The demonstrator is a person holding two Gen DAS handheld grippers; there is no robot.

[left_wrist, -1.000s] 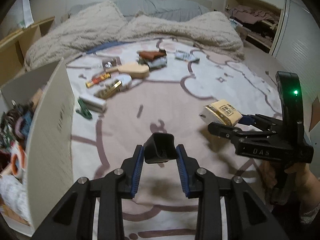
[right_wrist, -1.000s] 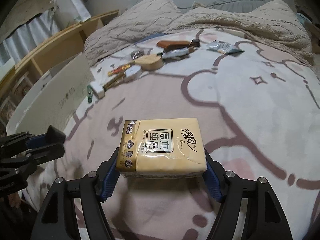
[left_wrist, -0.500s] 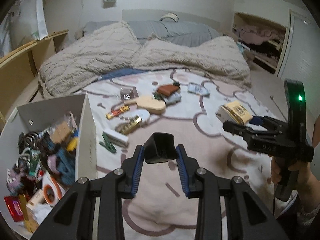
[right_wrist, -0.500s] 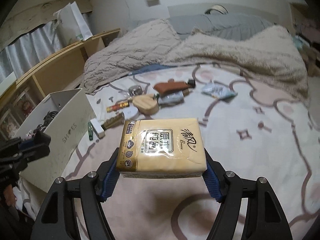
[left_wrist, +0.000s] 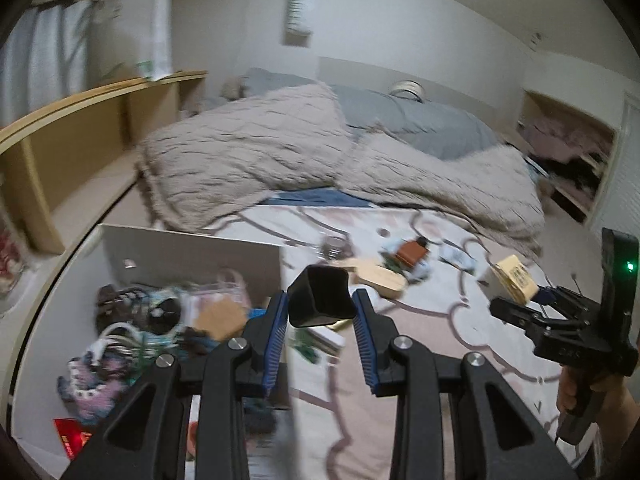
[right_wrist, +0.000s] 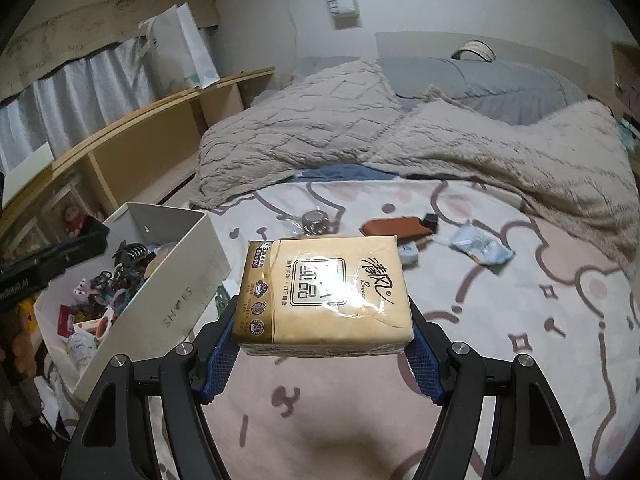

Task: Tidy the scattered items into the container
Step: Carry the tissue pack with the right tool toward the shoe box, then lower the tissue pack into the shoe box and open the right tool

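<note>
Left wrist view: my left gripper, clamped on a small black cup, has come up and over the white box at near left, ready to drop. My right gripper still clamps the tissue pack, lifted higher than before; more items remain on the bed.

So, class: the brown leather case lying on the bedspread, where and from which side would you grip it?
Grip the brown leather case across its narrow width at mid-length, coming from above: it lies flat and long on the bedspread, with bare fabric along both long edges.
</note>
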